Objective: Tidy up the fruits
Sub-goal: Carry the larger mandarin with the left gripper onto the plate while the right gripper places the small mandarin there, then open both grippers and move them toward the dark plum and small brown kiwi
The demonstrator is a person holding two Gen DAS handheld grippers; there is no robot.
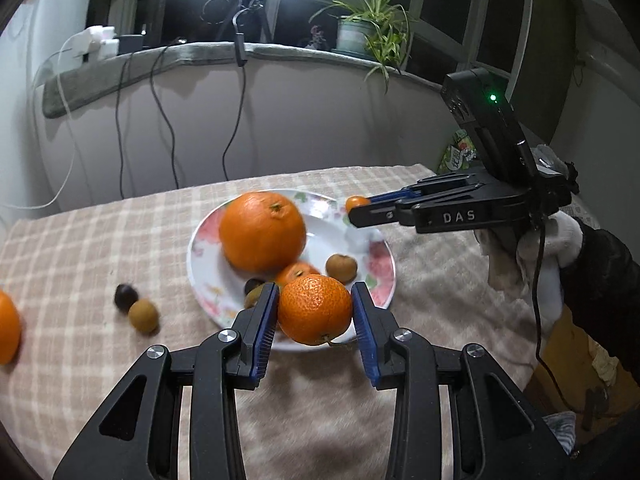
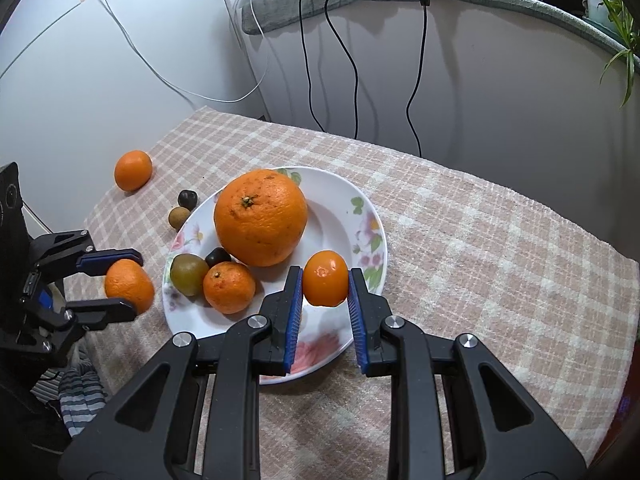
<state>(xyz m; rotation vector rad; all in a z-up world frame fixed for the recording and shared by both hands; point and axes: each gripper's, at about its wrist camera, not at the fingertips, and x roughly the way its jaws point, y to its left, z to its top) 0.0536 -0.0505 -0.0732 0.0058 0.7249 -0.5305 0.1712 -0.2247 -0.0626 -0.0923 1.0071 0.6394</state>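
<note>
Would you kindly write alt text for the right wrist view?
The right claw grips a small smooth orange fruit above a floral plate holding a large orange and smaller fruits. At left, the left claw holds a mandarin over the checked tablecloth.

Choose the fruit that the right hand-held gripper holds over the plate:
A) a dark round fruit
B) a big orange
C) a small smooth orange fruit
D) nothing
C: the right hand-held gripper is shut on a small smooth orange fruit above the plate; the big orange lies on the plate.
</note>
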